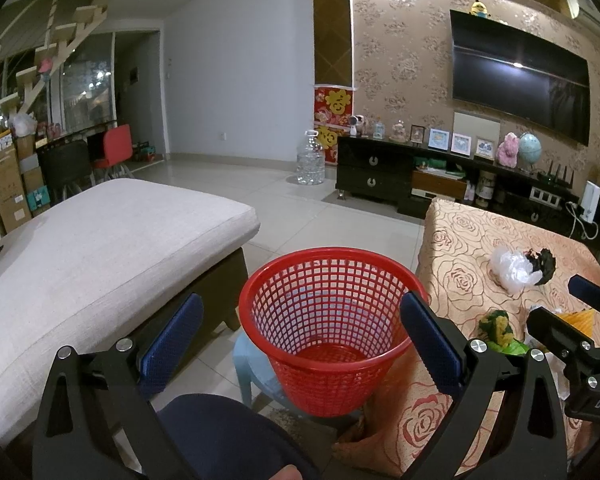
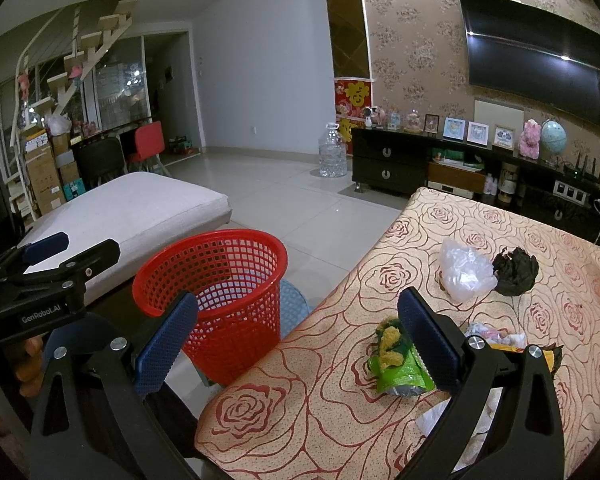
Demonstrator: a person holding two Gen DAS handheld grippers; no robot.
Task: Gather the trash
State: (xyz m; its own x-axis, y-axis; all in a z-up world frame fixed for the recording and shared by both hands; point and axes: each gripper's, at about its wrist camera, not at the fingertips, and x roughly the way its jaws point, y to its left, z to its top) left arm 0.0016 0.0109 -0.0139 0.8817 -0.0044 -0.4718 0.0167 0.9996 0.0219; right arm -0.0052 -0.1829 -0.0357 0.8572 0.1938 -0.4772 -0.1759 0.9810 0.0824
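Tiled floor (image 1: 300, 208), floral wall w/ TV (image 1: 520, 80), black cabinet (image 1: 374, 174).

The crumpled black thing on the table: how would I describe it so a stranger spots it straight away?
Start at the table under the rose-patterned cloth, right of the red mesh basket. Towards its far side lie two crumpled lumps touching each other. Yours is the dark wad on the right; its neighbour is a clear plastic bag.

The red basket (image 1: 328, 332) was glossy plastic lattice, the surface (image 2: 460, 240) wore matt rose-patterned cloth, the clear bag (image 2: 464, 270) was thin crinkled plastic, and the floor (image 1: 300, 216) showed polished tile.
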